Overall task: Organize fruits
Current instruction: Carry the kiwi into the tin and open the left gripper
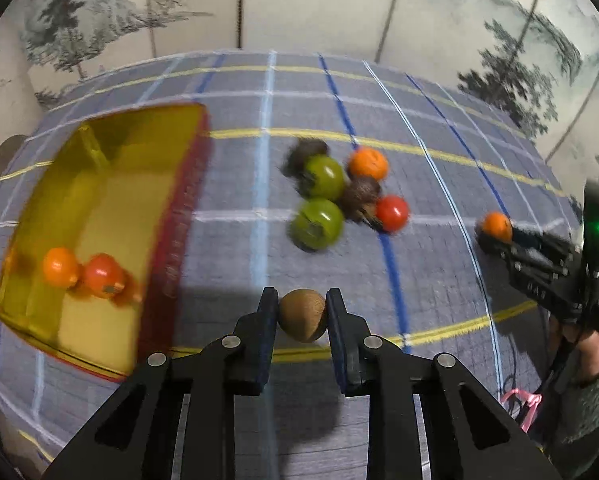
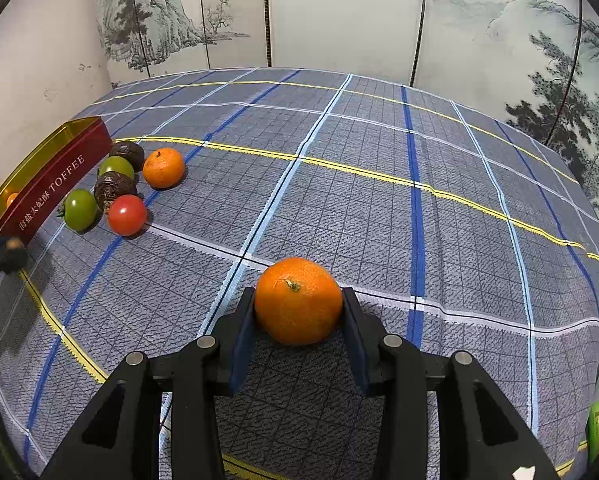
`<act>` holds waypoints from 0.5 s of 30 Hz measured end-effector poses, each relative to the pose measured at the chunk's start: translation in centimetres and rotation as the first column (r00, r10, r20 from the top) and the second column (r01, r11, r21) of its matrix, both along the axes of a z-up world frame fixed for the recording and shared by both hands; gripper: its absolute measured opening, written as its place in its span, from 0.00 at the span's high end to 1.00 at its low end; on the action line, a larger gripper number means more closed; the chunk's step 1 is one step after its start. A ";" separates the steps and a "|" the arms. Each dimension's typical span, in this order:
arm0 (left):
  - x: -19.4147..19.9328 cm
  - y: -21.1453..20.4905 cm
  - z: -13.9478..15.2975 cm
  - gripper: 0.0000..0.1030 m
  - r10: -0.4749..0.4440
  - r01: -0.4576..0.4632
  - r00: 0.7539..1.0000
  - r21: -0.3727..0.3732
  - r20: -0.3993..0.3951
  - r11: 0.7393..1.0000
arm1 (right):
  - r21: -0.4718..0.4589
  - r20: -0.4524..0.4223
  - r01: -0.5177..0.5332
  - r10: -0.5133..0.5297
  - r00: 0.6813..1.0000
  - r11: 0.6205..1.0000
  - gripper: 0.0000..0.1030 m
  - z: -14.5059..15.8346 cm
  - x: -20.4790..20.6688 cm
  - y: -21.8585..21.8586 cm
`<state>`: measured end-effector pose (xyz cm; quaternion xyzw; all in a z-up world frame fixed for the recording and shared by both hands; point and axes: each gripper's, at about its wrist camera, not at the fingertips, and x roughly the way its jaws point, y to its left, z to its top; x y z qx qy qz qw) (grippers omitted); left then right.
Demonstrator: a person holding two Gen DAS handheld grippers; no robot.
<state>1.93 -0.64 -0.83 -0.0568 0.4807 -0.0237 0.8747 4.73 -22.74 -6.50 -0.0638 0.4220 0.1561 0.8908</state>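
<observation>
Covering the table, plaid cloth (image 2: 379,208); left gripper (image 1: 302,312) pinching brown fruit (image 1: 301,314), right gripper (image 2: 298,308) pinching mandarin (image 2: 298,300).

Your left gripper (image 1: 302,312) is matte black, with angular arms, dark blue finger pads (image 1: 268,332) and round silver pivot screws. Your right gripper (image 2: 298,312) matches it. Behind that right gripper, in the left wrist view, a green light glows, beside your bare skin and grey-green sleeve (image 1: 597,392).

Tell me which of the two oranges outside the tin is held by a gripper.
The orange clamped between the right gripper fingers, alone on the cloth. The other orange lies free in the fruit pile beside the red tin.
</observation>
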 end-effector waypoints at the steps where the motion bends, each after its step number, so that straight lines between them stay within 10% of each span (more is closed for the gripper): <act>1: 0.0 0.9 0.6 0.75 0.020 -0.020 1.000 0.006 0.015 1.000 | 0.000 0.000 0.000 0.000 1.000 1.000 0.63 0.0 0.0 0.0; 15: -0.7 12.5 1.6 0.75 0.277 -0.279 0.960 0.082 0.039 0.957 | -0.001 0.000 0.001 -0.001 1.000 1.000 0.63 0.0 0.0 0.0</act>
